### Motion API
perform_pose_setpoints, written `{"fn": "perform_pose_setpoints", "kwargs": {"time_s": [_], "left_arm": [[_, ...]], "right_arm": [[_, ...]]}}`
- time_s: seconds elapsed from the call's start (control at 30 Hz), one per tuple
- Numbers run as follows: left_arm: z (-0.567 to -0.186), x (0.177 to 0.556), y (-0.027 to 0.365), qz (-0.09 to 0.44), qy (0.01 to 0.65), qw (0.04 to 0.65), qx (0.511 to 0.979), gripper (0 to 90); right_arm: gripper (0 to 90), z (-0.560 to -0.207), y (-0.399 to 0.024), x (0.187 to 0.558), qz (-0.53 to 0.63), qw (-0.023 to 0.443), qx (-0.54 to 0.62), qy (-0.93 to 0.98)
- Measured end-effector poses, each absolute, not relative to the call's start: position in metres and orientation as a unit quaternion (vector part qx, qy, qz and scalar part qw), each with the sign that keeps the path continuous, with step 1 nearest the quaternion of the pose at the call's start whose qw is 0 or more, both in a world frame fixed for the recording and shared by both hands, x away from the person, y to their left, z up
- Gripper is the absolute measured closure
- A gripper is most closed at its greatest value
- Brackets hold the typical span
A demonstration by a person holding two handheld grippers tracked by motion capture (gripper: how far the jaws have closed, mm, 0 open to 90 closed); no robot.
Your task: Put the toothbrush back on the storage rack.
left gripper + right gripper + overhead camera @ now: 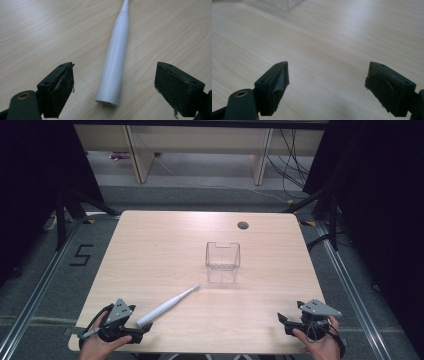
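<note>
Pale wood table (150, 250) on grey floor, dark curtains at 9 and 3 o'clock. White electric toothbrush (167, 306) lies flat at approx. 7 o'clock of the clear plastic container (222, 262), well apart from it. I hold the left gripper (113, 85) w/ jaws spread wide, the handle's butt end between them, untouched. Right gripper (325, 82) also spread, nothing between its jaws, at 5 o'clock of the table. Risk: round, smooth handle prob. rolls or squirts out if I close off-centre; container looks light, could tip if bumped.
</note>
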State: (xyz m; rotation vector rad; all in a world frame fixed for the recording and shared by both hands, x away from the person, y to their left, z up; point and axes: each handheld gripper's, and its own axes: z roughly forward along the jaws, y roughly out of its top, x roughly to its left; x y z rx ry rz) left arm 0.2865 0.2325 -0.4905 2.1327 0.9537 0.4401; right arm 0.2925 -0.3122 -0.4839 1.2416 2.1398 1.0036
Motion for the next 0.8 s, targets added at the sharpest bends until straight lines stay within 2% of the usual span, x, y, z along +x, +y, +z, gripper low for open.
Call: {"fn": "perform_pose_setpoints", "kwargs": {"time_s": [0.3,0.4,0.47,0.53,0.6,0.63,0.8], "left_arm": [[-0.489,0.290,0.228,0.168,0.367,0.373,0.836,15.5],[-0.489,0.292,0.226,0.161,0.361,0.379,0.837,15.6],[-0.488,0.294,0.225,0.158,0.359,0.378,0.838,16.2],[-0.487,0.295,0.223,0.158,0.361,0.377,0.839,16.3],[-0.485,0.298,0.223,0.160,0.359,0.373,0.840,16.4],[-0.484,0.300,0.223,0.160,0.361,0.375,0.839,16.8],[-0.477,0.307,0.218,0.151,0.350,0.372,0.846,20.7]], "right_arm": [[18.6,-0.485,-0.311,0.293,0.361,0.224,0.451,0.785],[18.2,-0.484,-0.311,0.293,0.365,0.237,0.443,0.784],[18.1,-0.486,-0.308,0.293,0.372,0.223,0.447,0.782],[17.8,-0.485,-0.308,0.293,0.367,0.233,0.440,0.786],[17.6,-0.487,-0.306,0.293,0.368,0.210,0.444,0.790],[17.5,-0.486,-0.307,0.293,0.363,0.227,0.439,0.790],[17.5,-0.486,-0.307,0.293,0.365,0.227,0.437,0.790]]}}
